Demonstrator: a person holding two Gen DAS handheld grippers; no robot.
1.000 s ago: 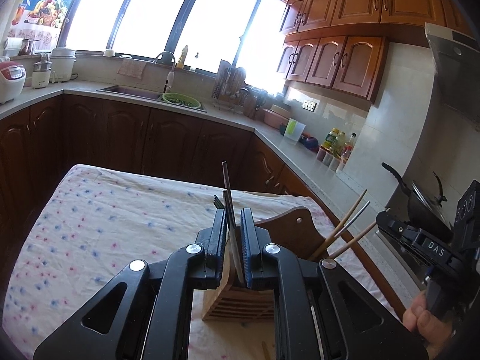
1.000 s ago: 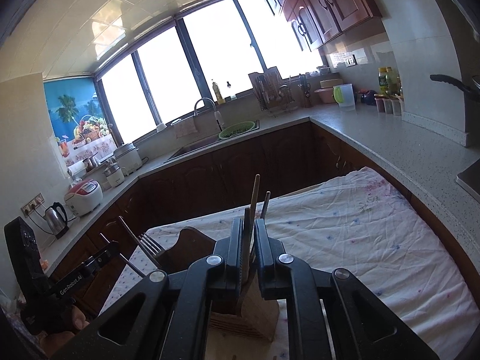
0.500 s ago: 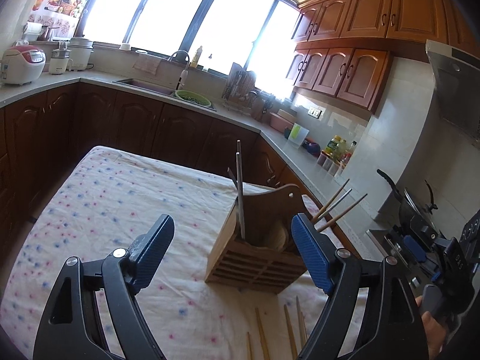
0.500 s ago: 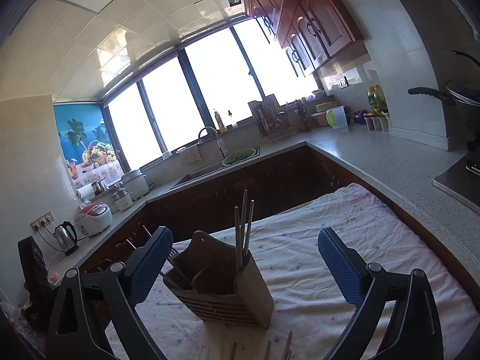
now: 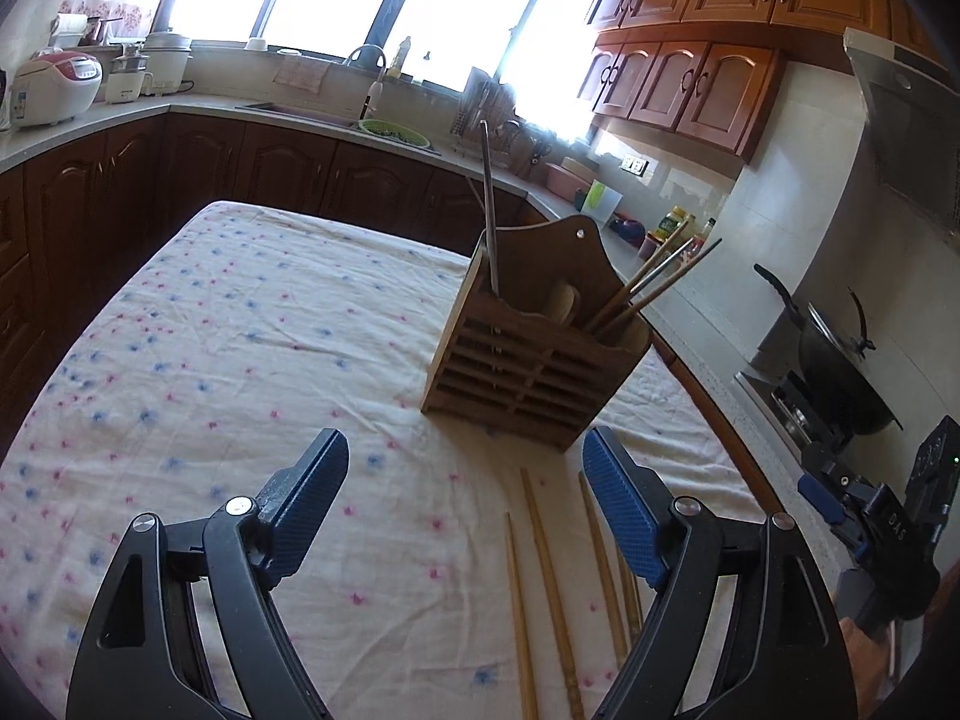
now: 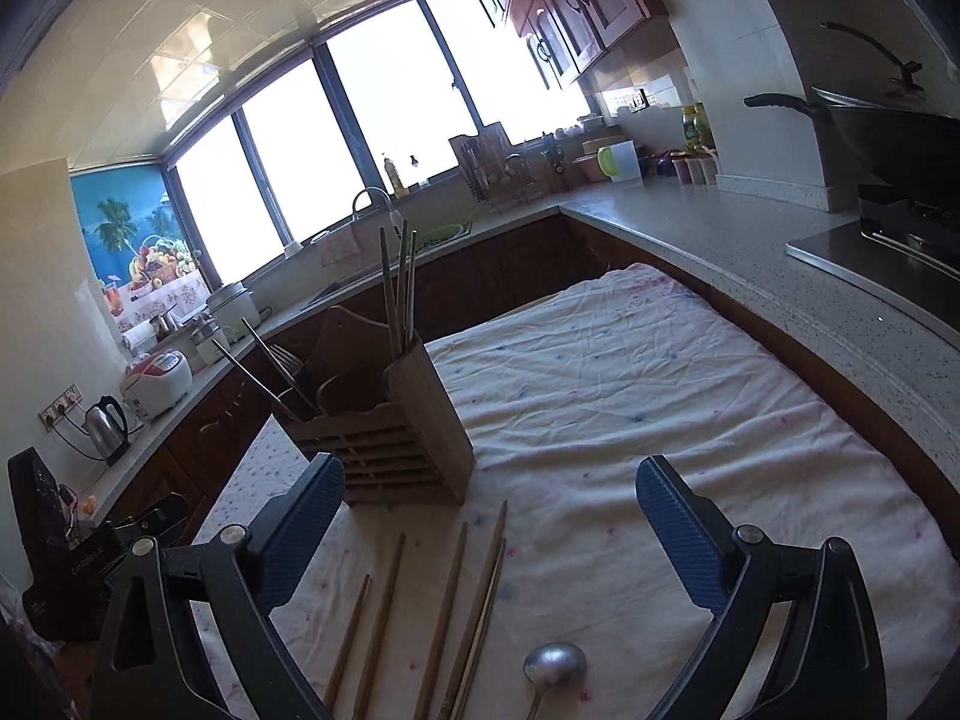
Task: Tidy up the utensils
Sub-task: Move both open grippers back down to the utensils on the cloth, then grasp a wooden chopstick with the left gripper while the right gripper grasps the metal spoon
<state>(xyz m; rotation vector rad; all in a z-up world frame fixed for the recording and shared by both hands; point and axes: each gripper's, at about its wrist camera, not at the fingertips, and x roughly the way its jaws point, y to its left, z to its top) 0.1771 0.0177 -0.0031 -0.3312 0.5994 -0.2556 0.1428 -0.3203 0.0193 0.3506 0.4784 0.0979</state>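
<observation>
White letters "DAS" show on the black body of the right gripper [image 5: 894,525], seen in the left wrist view to the right of the wooden utensil holder [image 5: 528,354]. Left of that holder in the right wrist view, the left gripper [image 6: 90,564] carries small white lettering (too blurred to read).

A slatted wooden utensil holder [image 5: 528,354] stands upright on the cloth-covered desk [image 5: 240,360]. Chopsticks [image 6: 399,294] and a fork [image 6: 287,360] stick up from its compartments. Loose wooden chopsticks [image 6: 444,612] lie flat just in front of it, beside a metal spoon [image 6: 552,666].
</observation>
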